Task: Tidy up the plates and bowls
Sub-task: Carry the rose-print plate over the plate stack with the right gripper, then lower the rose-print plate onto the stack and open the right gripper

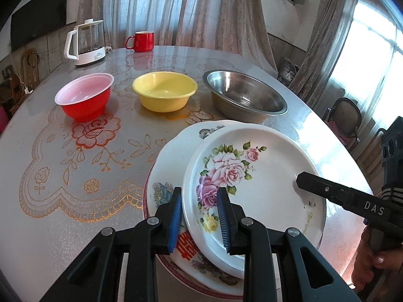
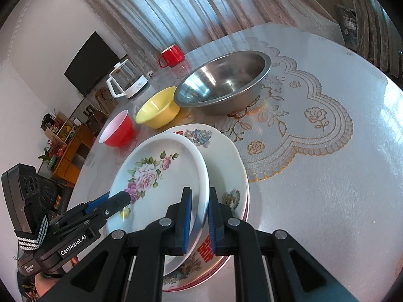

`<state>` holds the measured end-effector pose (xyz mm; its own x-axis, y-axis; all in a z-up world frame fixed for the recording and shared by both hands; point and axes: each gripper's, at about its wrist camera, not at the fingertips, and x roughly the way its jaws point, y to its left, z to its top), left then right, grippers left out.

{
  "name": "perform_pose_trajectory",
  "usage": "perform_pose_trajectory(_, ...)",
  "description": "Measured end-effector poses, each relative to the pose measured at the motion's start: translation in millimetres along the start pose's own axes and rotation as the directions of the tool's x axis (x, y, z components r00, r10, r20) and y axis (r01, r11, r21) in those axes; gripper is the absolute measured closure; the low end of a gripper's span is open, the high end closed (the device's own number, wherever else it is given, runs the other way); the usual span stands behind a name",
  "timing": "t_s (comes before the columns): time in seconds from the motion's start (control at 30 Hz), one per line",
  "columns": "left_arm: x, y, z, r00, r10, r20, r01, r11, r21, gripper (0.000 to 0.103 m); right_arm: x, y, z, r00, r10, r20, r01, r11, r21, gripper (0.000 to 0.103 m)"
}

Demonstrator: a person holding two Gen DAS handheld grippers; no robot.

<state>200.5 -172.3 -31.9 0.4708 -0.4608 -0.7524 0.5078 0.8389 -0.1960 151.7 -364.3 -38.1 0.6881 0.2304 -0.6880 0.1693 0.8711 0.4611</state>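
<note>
Round table [image 1: 75,226] under a clear cover over a lace-pattern cloth with gold and red flowers. At the near edge sits a stack of plates: a red-rimmed plate [image 1: 173,266] at the bottom, a scalloped white plate with blue-grey motifs and a red character [image 1: 171,161] above it, and on top a white rose-pattern plate [image 1: 264,176], which lies tilted and offset from the plates below rather than seated flat. Left gripper [image 1: 200,220]: blue pads closed on the near-left rim of the rose-pattern plate, one finger over the face, one under the rim. Right gripper [image 2: 200,222]: pads pressed on the opposite rim of the same plate, again one finger above and one below; in the left wrist view its black tip reaches onto the plate's right side. So both grippers pinch the one plate, on opposite sides. Behind the stack, three bowls in a row, apart from each other: a red plastic bowl with white inside [image 1: 84,97], a yellow bowl [image 1: 165,90], a stainless steel bowl [image 1: 243,95]; the steel one stands nearest the stack. At the far edge: a glass kettle on a white base [image 1: 87,42] and a red mug [image 1: 141,40]. Curtains hang behind the table.
</note>
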Motion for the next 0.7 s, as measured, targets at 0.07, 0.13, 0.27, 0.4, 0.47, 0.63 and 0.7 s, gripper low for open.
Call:
perform_pose_trajectory(0.07, 0, 0, 0, 1.0, 0.001, -0.002, -0.001, 1.0, 0.002, 0.077, -1, 1, 1, 1.0, -0.001, 0.001, 0.001, 1.0, -0.001, 0.092)
perform_pose_trajectory(0.13, 1, -1, 0, 1.0, 0.001, -0.002, -0.001, 1.0, 0.002, 0.077, -3, 3, 3, 1.0, -0.006, 0.006, 0.006, 1.0, -0.014, 0.092)
perform_pose_trajectory(0.27, 3, -2, 0, 1.0, -0.001, -0.008, 0.001, 1.0, 0.002, 0.077, -4, 7, 5, 1.0, -0.025, 0.015, 0.026, 0.999, -0.04, 0.092)
perform_pose_trajectory(0.4, 7, -6, 1, 1.0, 0.004, -0.025, -0.003, 1.0, 0.016, 0.077, -2, 3, 10, 0.999, -0.043, 0.007, 0.043, 0.999, -0.033, 0.092)
perform_pose_trajectory(0.47, 8, -8, 1, 0.999, 0.007, -0.032, -0.006, 1.0, 0.022, 0.077, 0, 1, 11, 0.999, -0.05, -0.001, 0.05, 0.998, -0.031, 0.092)
perform_pose_trajectory(0.63, 8, -5, 3, 1.0, 0.009, -0.027, -0.009, 1.0, 0.013, 0.077, 7, 0, 11, 0.998, -0.065, -0.025, 0.064, 0.997, -0.041, 0.09)
perform_pose_trajectory(0.7, 6, -4, 5, 1.0, 0.02, -0.023, -0.02, 1.0, 0.017, 0.077, 9, 1, 12, 0.997, -0.066, -0.028, 0.064, 0.997, -0.043, 0.089)
